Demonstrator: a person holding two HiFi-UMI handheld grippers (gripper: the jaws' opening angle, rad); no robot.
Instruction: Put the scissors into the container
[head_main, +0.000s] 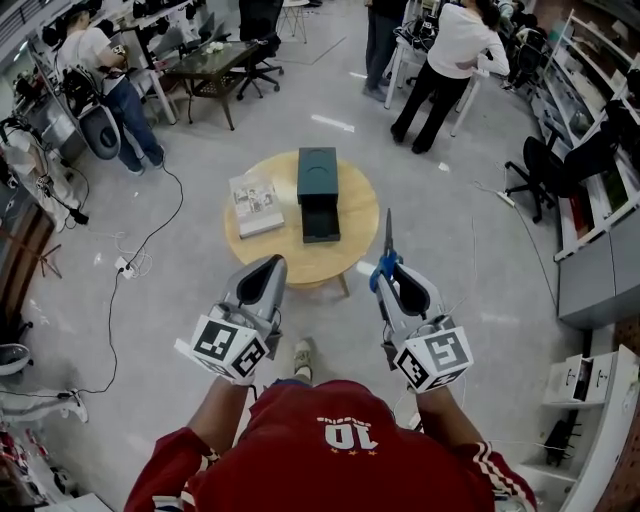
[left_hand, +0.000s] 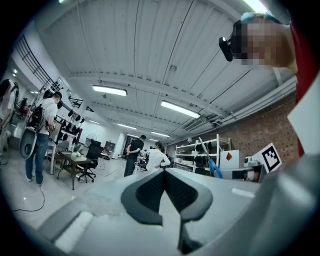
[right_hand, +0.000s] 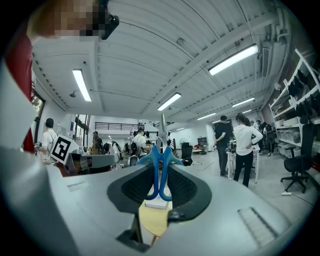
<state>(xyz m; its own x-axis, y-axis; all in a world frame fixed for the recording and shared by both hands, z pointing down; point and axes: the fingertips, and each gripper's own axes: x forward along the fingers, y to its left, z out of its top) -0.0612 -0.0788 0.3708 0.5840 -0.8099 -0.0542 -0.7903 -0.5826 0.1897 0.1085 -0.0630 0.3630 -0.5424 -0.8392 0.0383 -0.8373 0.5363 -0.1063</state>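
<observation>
1. Scissors (head_main: 387, 250), blue-handled: in the air on the near side of the container, well short of it, with the blades pointing toward it. The handles sit between the right gripper's jaws.
2. Right gripper (head_main: 393, 272): jaws closed on the scissor handles, and the blades project forward past the fingertips.
3. Container (head_main: 317, 170): a dark green box. Its near end appears to be a pulled-out drawer, and nothing shows inside it.
4. Left gripper (head_main: 270, 265): on the near side of the container, left of the scissors. Its jaws are together with nothing between them.
5. Round wooden table (head_main: 352, 218): carries the container at about its centre.
6. Booklet (head_main: 255, 203): lies flat just left of the container, apart from it.
7. Progress, as judged: the scissors are picked up. Carrying them to the container, lowering them in and releasing them are not yet done.
</observation>
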